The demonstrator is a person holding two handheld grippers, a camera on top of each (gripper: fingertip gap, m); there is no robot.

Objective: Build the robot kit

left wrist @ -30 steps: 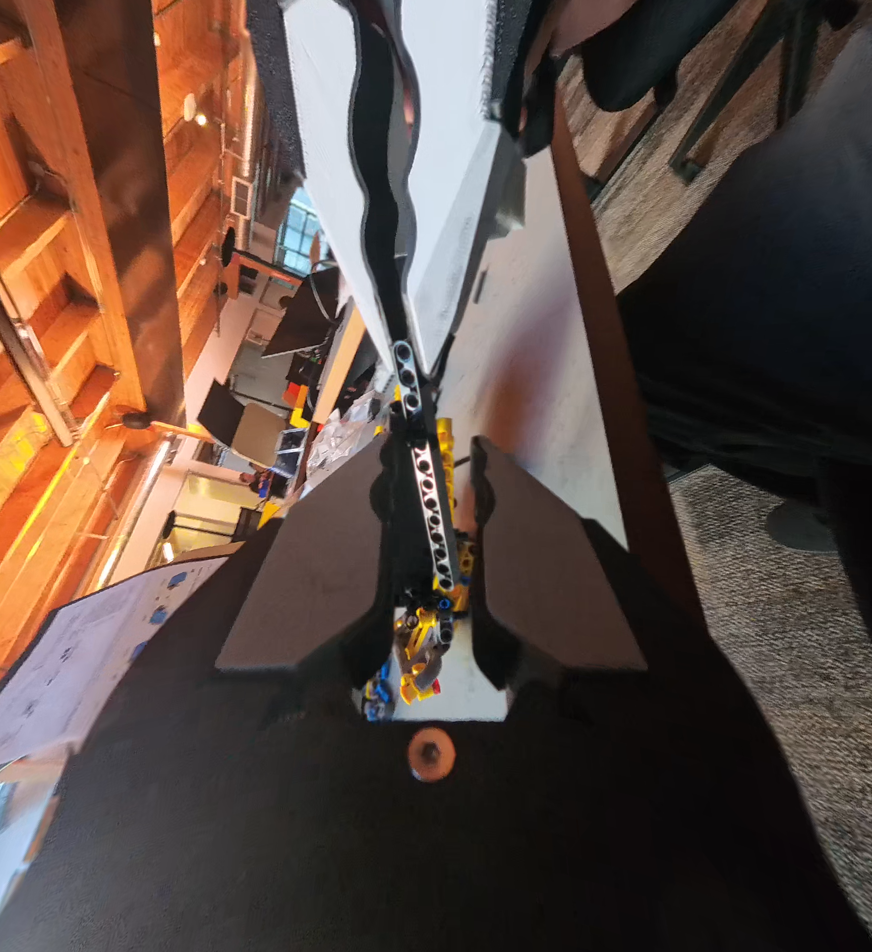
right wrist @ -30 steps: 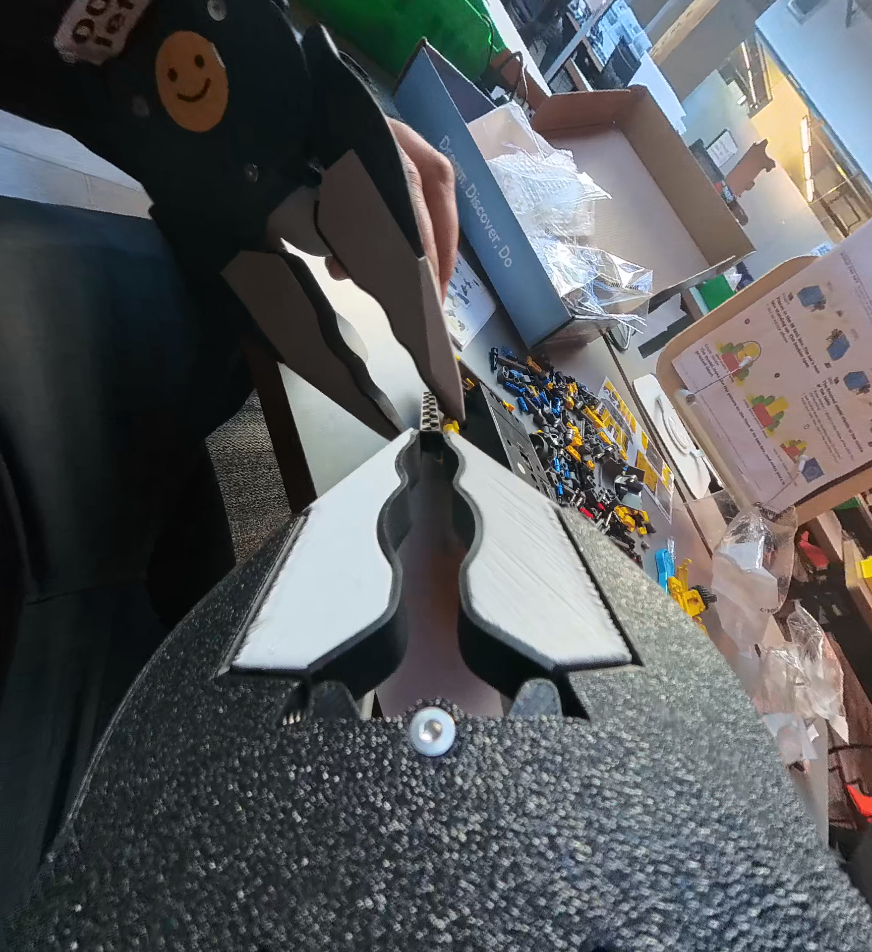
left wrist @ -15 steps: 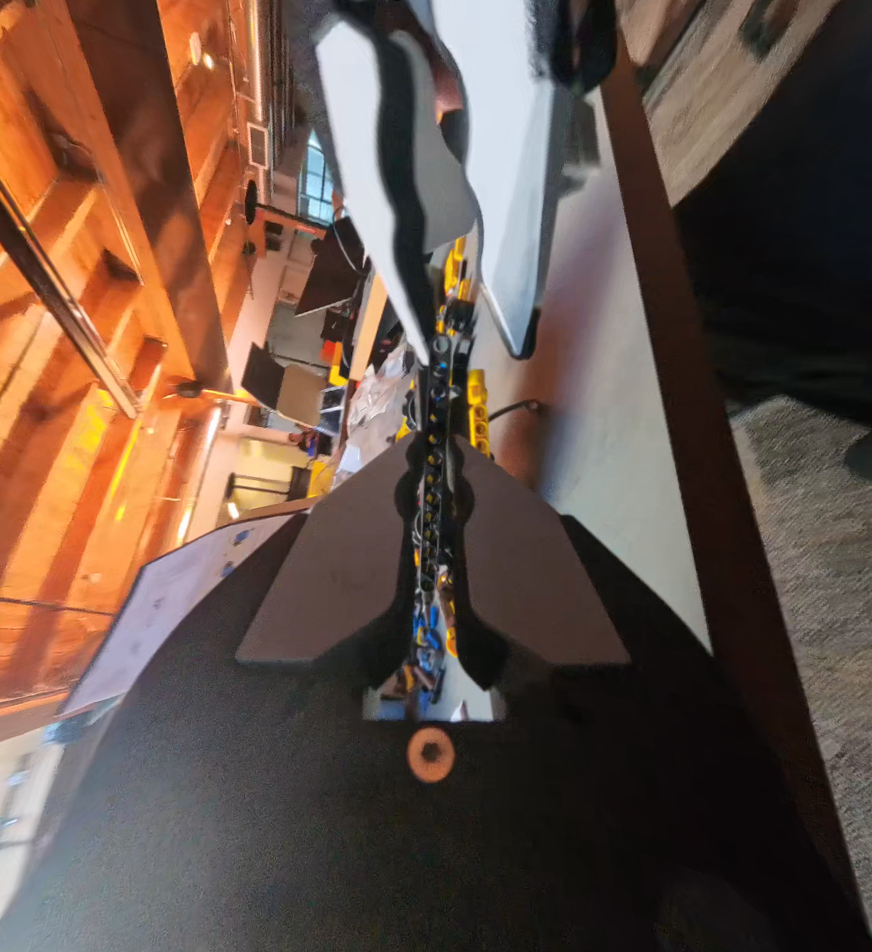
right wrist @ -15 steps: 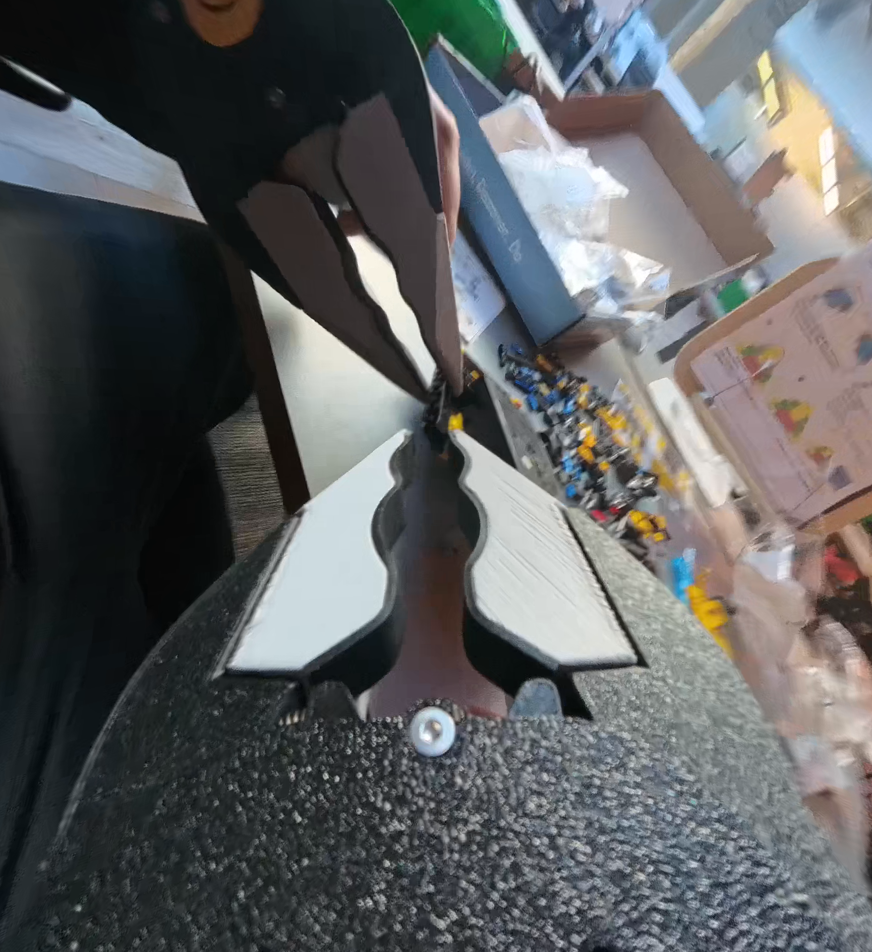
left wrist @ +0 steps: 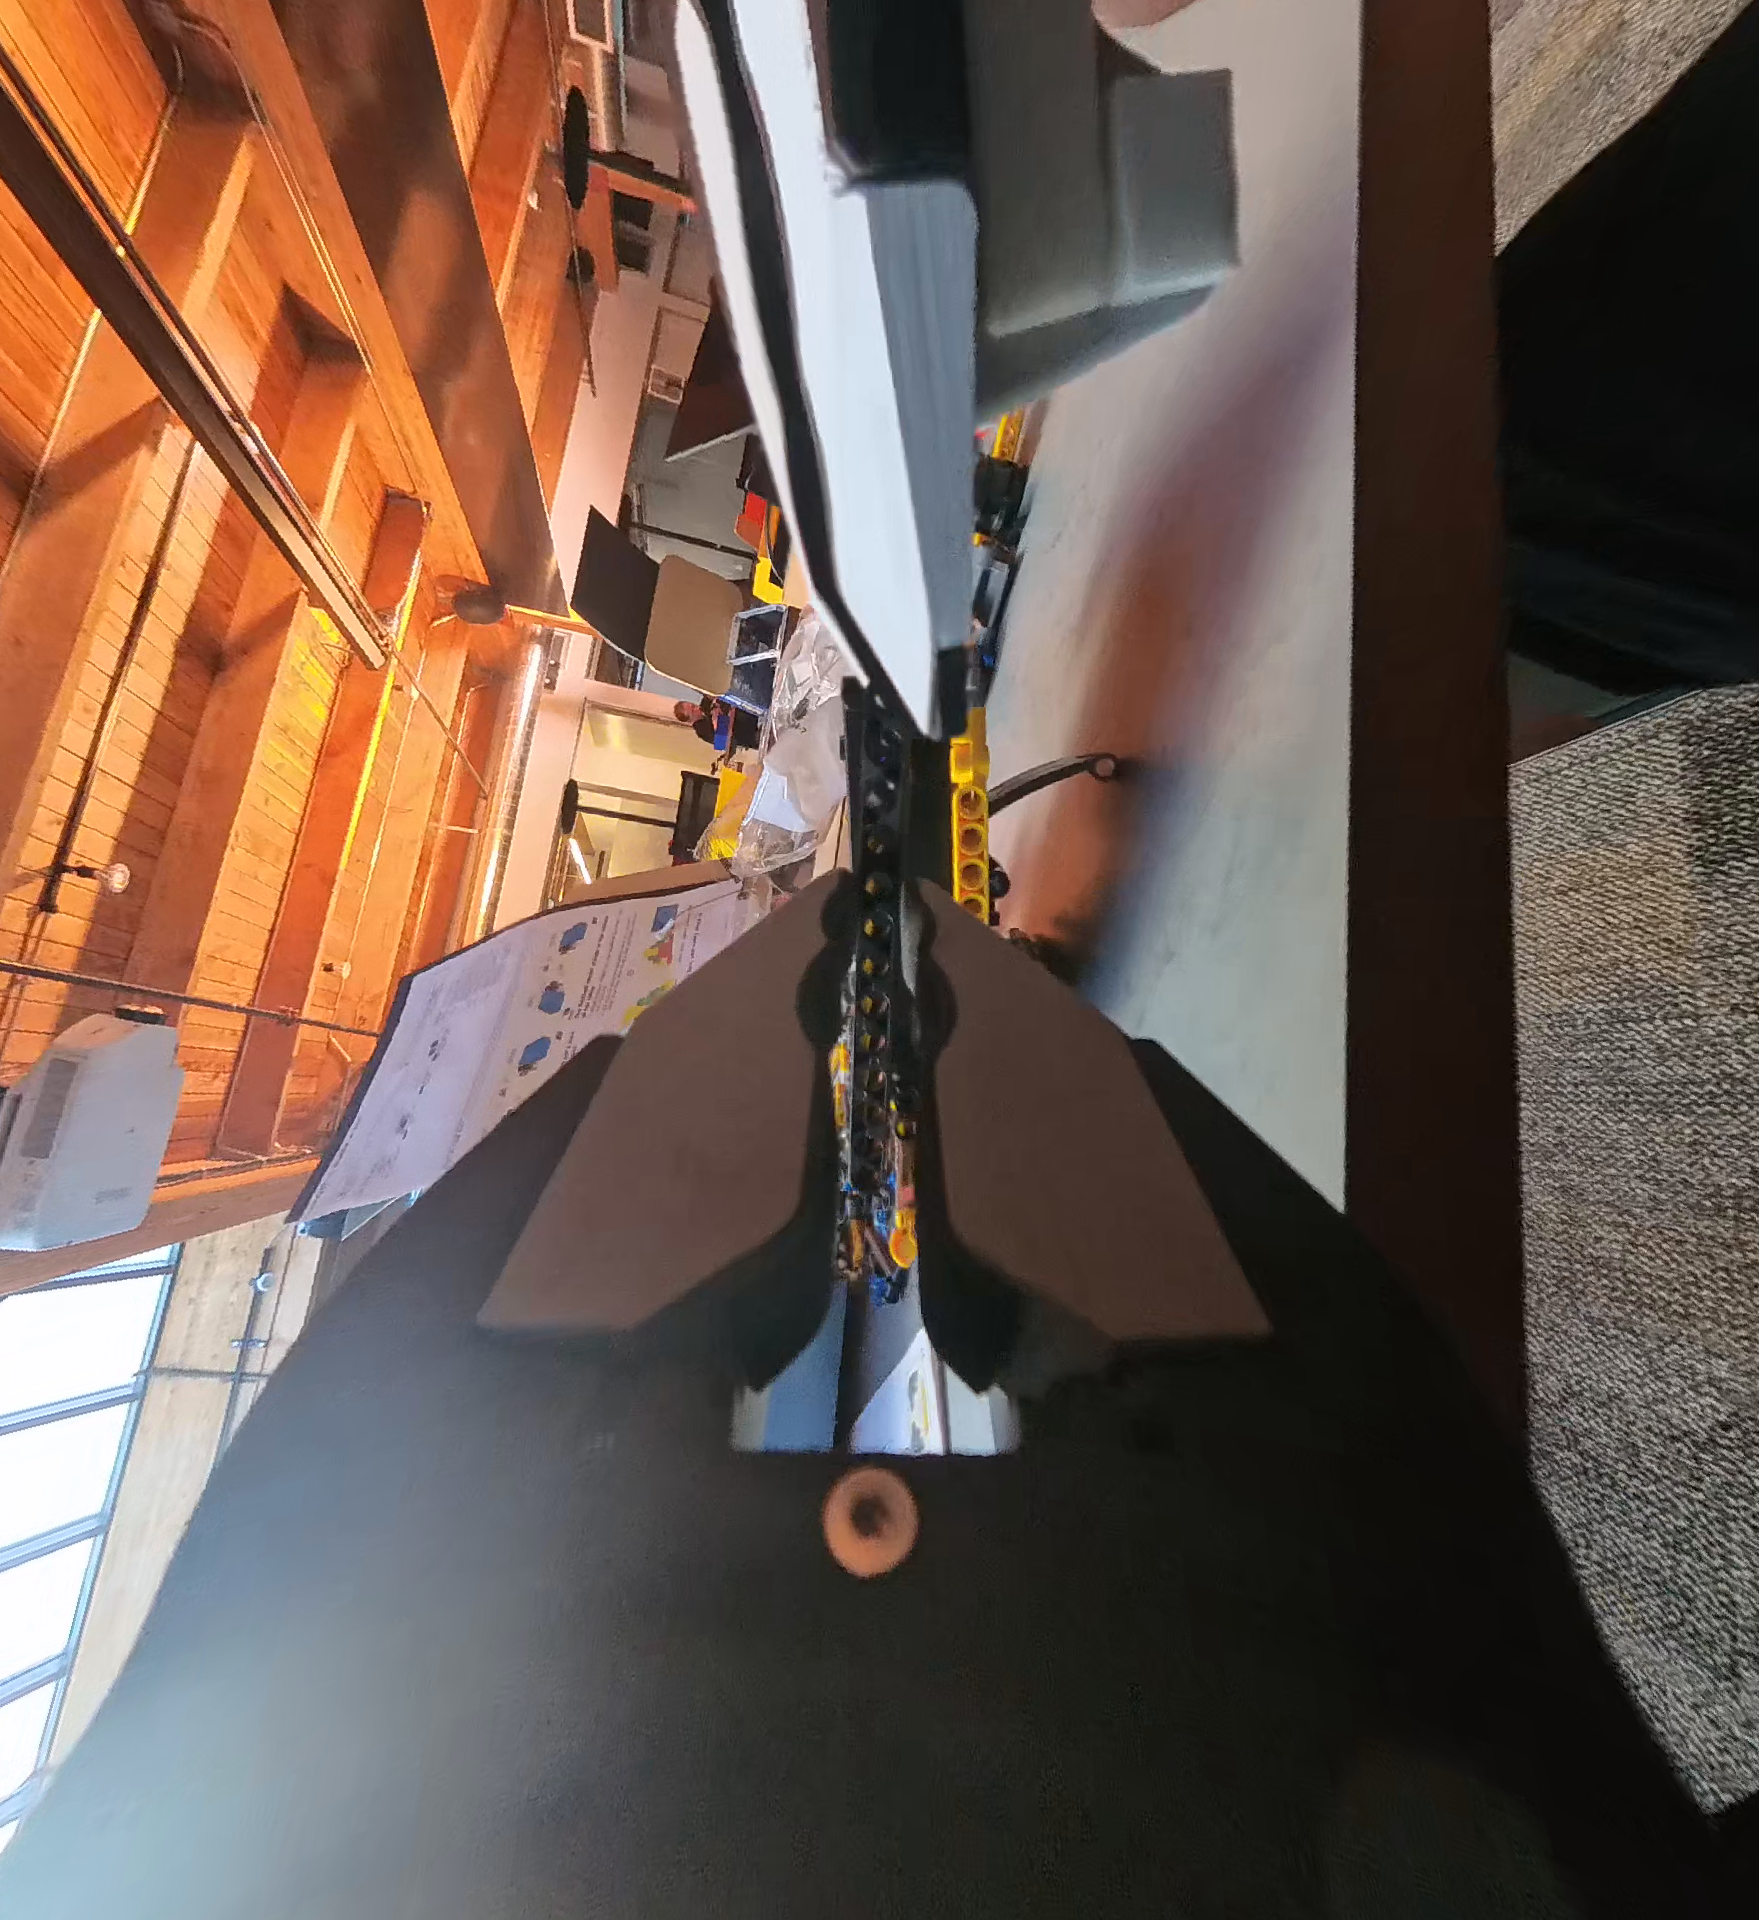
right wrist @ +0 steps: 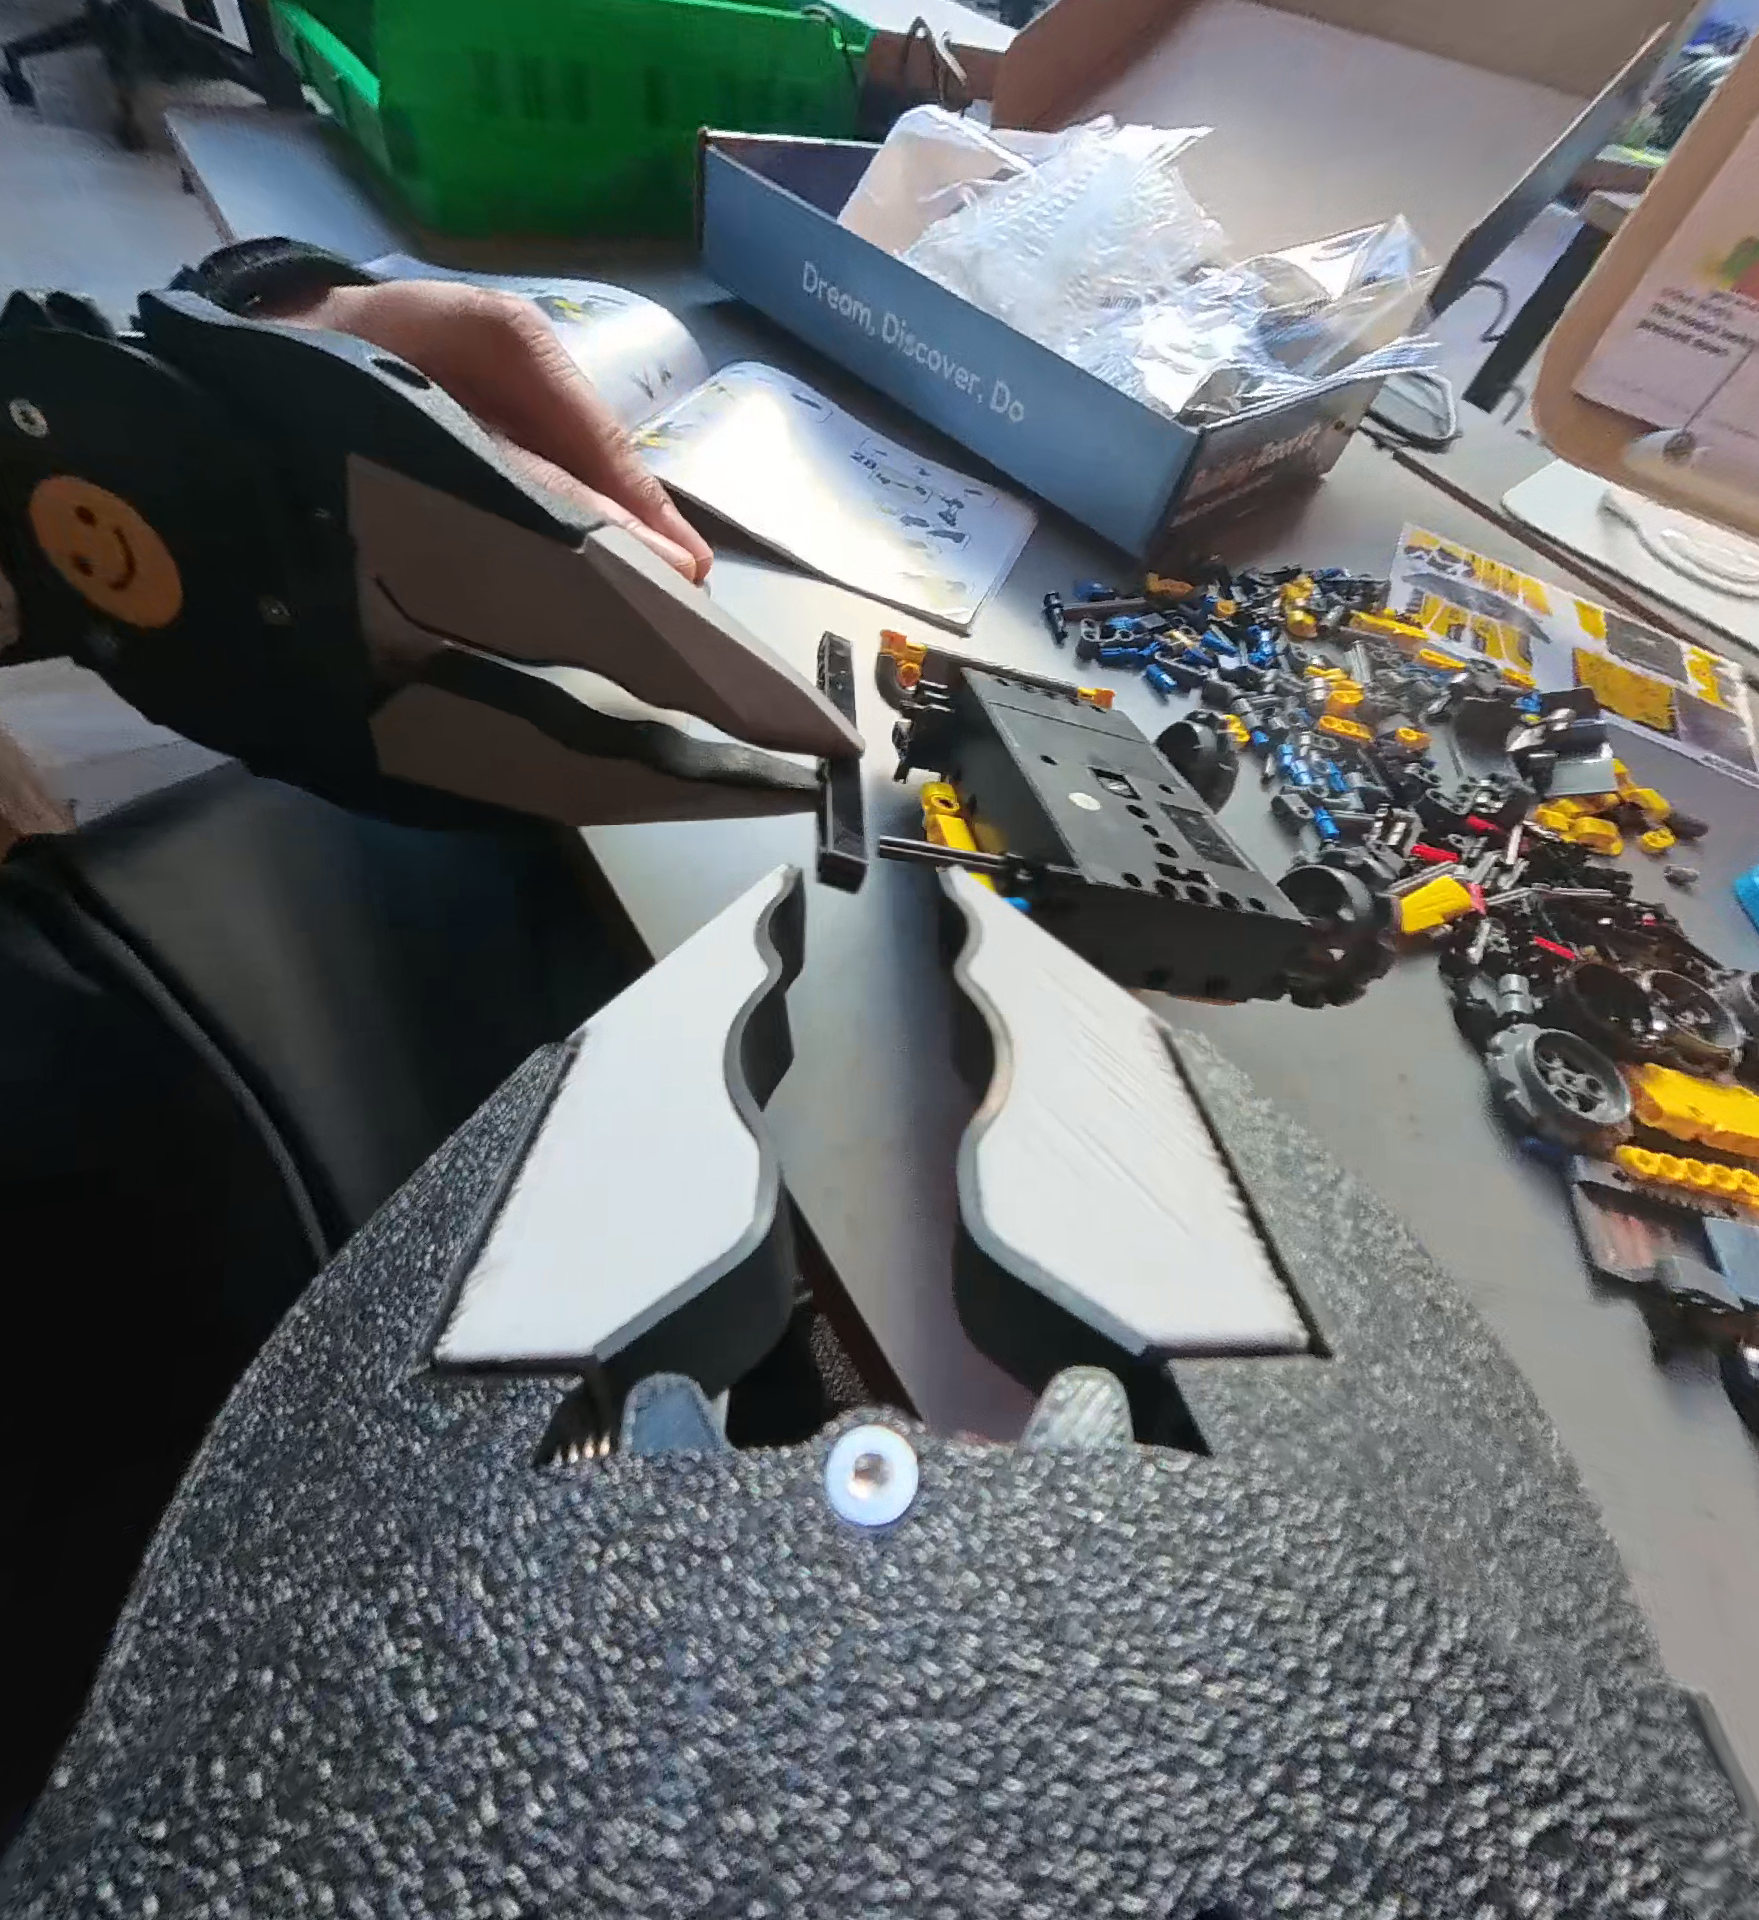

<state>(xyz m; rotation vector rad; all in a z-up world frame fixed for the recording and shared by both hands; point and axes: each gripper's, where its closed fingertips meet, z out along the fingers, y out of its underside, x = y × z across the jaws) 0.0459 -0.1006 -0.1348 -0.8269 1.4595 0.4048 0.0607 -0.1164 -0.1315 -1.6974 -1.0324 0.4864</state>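
Note:
My left gripper point(left wrist: 880, 899) is shut on a black beam with holes point(left wrist: 880, 821), which runs lengthwise between its brown fingers. In the right wrist view the left gripper point(right wrist: 833, 769) comes in from the left, held by a hand point(right wrist: 542, 384), with the black beam point(right wrist: 839, 769) upright at its tip, above the table's near edge. My right gripper point(right wrist: 870, 894) is open and empty, its white fingers just below the beam and apart from it. A black chassis with yellow pins point(right wrist: 1114, 800) lies just right of the beam. One white finger point(left wrist: 854, 416) of the right gripper shows in the left wrist view.
A pile of loose black, yellow and blue parts point(right wrist: 1477, 717) and several wheels point(right wrist: 1633, 1029) lie to the right. An open booklet point(right wrist: 833, 488), a blue box of plastic bags point(right wrist: 958, 353) and a green crate point(right wrist: 594, 104) stand behind. The grey table point(right wrist: 1426, 1403) ends at the left. My two grippers' fingertips are within a few centimetres of each other.
My right gripper has opened, let go of the beam's far end and drawn back, tilting down toward the table. The left gripper stays shut on the beam.

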